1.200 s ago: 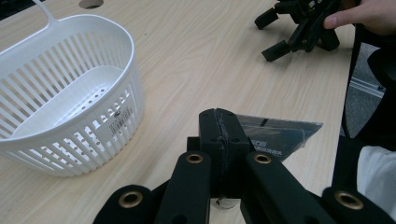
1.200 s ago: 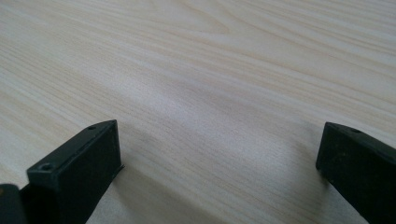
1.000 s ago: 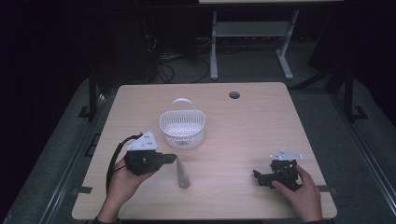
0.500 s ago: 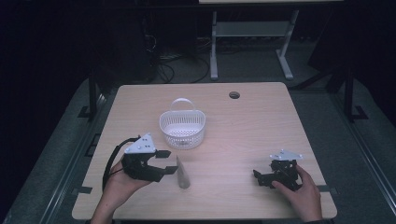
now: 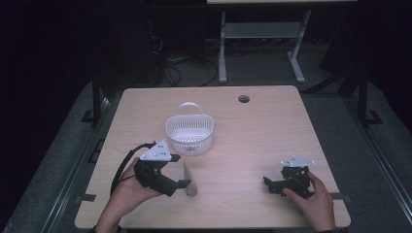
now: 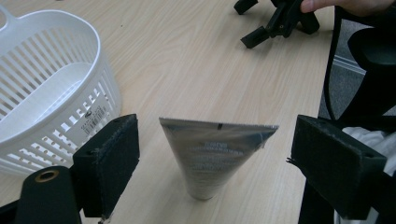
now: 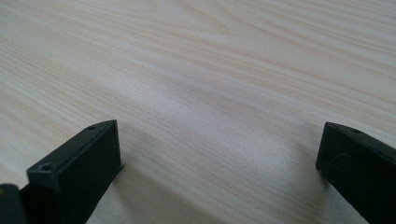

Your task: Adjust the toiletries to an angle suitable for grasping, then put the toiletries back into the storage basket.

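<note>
Tube: a grey squeeze tube (image 6: 215, 156) stands on its cap on the wooden surface (image 5: 252, 131), crimped flat end up, just in front of the basket.
Tube balance: the cap is a narrow base under a wide top, so in my judgement it tips easily.
Left tool (image 5: 180, 171): held low in the person's left hand (image 5: 127, 191), jaws wide open, one on each side of the tube, with a gap on both sides; it holds nothing.
Risk at the left tool: if one jaw reaches the tube before the other, it may push the tube over instead of clamping it.
Risk of grip: the tube looks soft, so a hard squeeze may crush it or let it slip out upward.
Basket: a white slotted plastic basket (image 5: 189, 132) with a loop handle, apparently empty, stands just beyond the tube; a toppled tube or a swinging jaw could knock it.
Right tool (image 5: 272, 184): rests on the surface well apart from the tube, jaws wide open, empty, in the right hand (image 5: 318, 204).
</note>
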Demonstrator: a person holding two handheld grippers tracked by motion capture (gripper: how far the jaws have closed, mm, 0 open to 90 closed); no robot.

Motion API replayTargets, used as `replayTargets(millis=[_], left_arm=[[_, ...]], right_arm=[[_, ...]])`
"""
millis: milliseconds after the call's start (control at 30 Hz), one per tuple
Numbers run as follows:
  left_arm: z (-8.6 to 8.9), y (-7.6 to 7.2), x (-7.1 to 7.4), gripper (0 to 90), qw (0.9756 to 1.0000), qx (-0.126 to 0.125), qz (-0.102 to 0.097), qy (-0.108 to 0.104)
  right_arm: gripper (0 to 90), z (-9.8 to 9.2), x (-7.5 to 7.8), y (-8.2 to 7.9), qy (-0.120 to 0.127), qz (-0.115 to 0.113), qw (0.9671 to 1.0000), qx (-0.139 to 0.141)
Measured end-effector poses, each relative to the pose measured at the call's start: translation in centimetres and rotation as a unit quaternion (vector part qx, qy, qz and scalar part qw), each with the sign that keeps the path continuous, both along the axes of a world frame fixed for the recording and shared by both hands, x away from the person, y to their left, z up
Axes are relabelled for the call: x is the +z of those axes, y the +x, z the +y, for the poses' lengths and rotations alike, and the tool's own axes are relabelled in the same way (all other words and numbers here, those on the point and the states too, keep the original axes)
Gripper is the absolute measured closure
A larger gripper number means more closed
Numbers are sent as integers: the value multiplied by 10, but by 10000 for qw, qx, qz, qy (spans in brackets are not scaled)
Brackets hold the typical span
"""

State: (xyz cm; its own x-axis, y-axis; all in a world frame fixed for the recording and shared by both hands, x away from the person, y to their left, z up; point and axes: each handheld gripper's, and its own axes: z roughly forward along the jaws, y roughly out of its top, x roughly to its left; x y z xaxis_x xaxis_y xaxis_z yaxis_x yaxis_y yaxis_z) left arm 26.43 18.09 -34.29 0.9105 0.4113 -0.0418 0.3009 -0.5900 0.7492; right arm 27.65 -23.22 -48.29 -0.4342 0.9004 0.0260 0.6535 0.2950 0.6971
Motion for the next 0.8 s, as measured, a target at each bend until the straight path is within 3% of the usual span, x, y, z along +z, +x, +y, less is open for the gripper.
replayTargets(millis=[800], left_arm=[[-29,12,-16,165,9988,-259,119,403]], right_arm=[[0,0,0,0,0,1,10000,0]])
